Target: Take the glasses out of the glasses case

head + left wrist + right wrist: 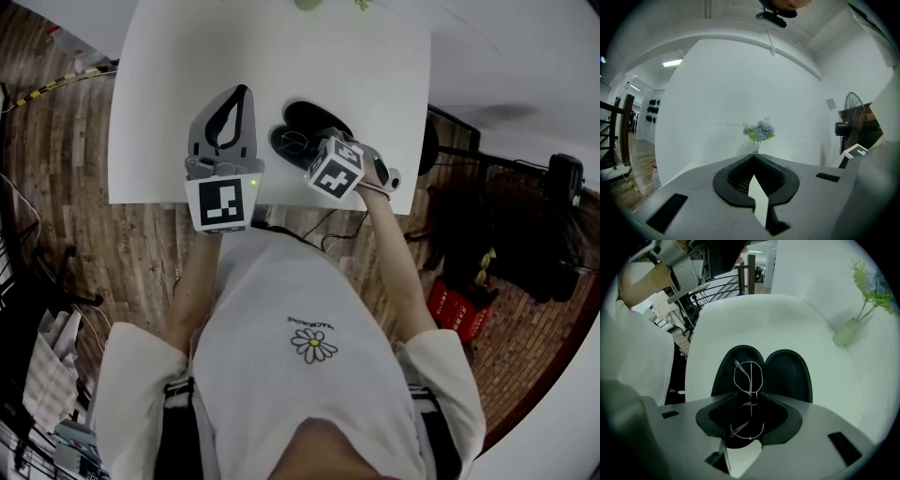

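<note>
A black glasses case lies open on the white table, its two halves side by side. Thin wire-framed glasses rest in its left half. My right gripper points steeply down over the case, jaws open a little, with the glasses' bridge between the tips; one lens shows beyond the tips, the other inside the jaws' loop. In the head view its marker cube hides most of the jaws. My left gripper hovers level just left of the case, shut and empty, its tips meeting.
A small vase of pale flowers stands at the table's far side. The table's near edge runs just under both grippers, against the person's body. A standing fan and a wooden floor lie beyond the table.
</note>
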Demonstrator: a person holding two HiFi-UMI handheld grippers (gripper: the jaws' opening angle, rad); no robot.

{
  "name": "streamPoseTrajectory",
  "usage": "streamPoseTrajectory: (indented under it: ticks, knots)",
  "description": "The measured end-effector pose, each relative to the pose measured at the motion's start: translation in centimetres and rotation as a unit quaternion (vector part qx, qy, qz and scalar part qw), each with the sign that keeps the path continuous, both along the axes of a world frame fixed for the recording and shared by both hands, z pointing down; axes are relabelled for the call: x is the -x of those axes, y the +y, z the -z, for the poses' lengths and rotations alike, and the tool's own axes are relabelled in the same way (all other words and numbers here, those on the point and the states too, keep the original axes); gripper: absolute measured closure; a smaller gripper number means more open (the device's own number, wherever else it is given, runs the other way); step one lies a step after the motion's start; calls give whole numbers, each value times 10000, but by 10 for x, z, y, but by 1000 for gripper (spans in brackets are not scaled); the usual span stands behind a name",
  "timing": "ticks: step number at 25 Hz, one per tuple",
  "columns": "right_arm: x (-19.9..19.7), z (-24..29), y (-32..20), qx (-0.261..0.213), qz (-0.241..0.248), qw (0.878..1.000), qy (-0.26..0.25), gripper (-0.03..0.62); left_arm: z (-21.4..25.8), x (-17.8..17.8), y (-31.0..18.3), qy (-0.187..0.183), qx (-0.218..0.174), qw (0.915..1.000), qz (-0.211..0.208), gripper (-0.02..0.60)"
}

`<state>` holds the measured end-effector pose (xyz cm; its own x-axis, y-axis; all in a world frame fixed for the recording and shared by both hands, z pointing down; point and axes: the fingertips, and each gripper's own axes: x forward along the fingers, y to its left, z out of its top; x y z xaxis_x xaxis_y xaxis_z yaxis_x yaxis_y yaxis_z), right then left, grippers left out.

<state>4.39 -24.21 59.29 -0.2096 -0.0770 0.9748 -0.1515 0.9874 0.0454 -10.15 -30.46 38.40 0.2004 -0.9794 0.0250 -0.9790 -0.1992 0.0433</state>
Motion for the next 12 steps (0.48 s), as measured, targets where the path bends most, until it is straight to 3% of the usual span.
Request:
streamPoseTrajectory:
  ticks: [3, 12]
  knots:
    - [2, -1, -4, -43, 180, 9997, 172, 491, 1, 0, -3, -7, -23, 10000, -19, 566]
    - [-3, 0, -5, -28, 127, 9999, -102, 500, -5, 1, -5, -144, 126, 9998, -53, 566]
